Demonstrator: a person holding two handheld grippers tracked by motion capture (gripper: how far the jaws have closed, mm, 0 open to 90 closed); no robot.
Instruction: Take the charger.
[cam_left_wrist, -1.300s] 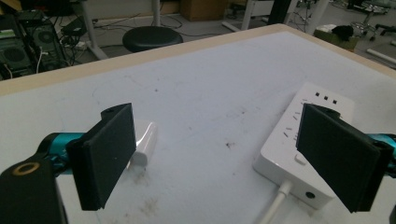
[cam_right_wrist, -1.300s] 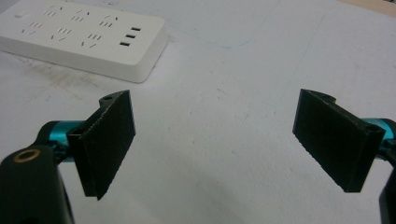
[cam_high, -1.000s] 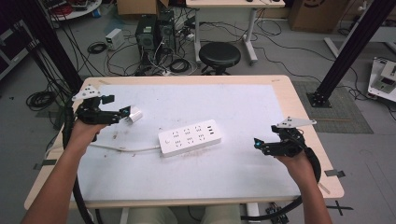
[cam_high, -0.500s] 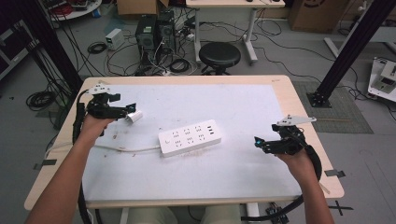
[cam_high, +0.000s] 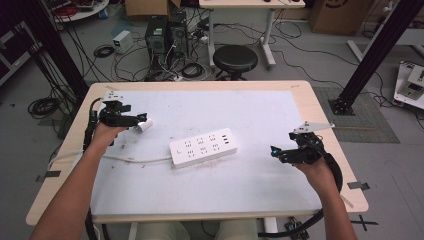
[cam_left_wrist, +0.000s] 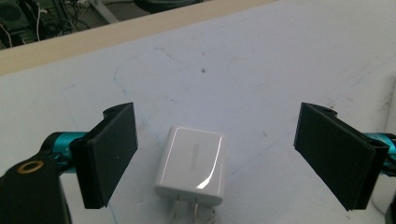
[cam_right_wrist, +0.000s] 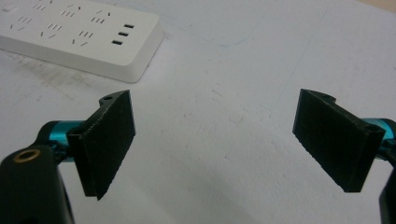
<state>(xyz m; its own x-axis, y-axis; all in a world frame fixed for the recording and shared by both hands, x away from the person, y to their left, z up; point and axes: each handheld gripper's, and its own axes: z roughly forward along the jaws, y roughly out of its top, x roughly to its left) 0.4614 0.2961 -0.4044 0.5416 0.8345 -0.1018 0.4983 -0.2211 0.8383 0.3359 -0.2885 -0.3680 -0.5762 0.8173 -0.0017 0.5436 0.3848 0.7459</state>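
No containers on the table (cam_high: 300, 100). Charger (cam_left_wrist: 192, 161): small white glossy block w/ 2 metal prongs, lying flat, prongs toward bottom of the left gripper view; in the high view it sat at left-center, just beside the left gripper (cam_high: 140, 121). That gripper's jaws stood wide apart, 1 each side of the charger, not touching it. Right gripper (cam_high: 274, 151), lower right of the high view, also wide, gripping nothing. Power strip (cam_high: 203, 147) lay mid-frame, its cord (cam_high: 135, 160) running left.
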